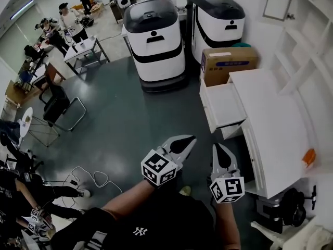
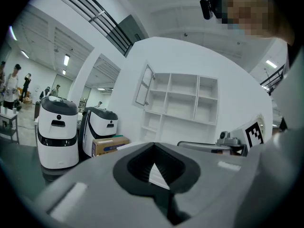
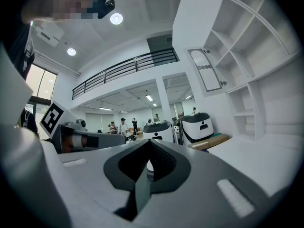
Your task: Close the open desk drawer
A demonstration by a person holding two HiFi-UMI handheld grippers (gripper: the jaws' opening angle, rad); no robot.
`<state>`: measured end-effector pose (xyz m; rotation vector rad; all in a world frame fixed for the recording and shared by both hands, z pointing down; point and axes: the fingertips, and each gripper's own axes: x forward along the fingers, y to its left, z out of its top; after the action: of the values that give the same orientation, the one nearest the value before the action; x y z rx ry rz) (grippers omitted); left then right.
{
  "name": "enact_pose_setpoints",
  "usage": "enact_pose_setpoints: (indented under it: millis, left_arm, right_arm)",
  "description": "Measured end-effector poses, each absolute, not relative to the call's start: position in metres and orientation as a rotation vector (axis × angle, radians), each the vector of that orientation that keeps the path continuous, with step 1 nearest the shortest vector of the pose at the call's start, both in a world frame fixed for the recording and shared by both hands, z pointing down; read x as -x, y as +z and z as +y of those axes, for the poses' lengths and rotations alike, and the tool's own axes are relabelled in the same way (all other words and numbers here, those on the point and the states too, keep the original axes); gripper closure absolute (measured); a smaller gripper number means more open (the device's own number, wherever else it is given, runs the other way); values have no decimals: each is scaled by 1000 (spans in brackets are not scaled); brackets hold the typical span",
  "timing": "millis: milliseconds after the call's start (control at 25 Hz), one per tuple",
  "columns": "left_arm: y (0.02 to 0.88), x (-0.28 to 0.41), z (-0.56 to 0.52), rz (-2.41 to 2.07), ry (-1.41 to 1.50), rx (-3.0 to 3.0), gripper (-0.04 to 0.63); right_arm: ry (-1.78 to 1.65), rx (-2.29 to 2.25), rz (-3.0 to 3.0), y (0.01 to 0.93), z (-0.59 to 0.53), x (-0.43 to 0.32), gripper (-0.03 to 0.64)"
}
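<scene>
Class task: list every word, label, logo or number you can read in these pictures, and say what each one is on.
"NY": white interlocked letters on the person's black shirt, head view.
Cardboard box: blue print on its side, too small to read.
White robots: no legible text.
Nothing else can be read.
</scene>
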<state>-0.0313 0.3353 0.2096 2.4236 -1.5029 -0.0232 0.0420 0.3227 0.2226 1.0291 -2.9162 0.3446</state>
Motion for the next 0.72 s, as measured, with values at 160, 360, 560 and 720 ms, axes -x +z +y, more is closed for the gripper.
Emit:
enact_pose_setpoints:
  millis: [160, 360, 560, 720]
  left_arm:
    - [219, 49, 309, -1507, -11, -2429, 595]
    - [237, 72, 264, -1486, 37, -2464, 595]
    - [258, 98, 215, -1426, 76, -2513, 595]
    - [275, 117, 183, -1369, 96, -2544, 595]
  right_arm:
    - [358, -1019, -2904, 231, 299, -24, 593]
    - [380, -1036, -2871, 249, 258, 2, 592]
    - [393, -1078, -2824, 269, 212, 37, 592]
    - [449, -1161, -2755, 294, 180, 56, 592]
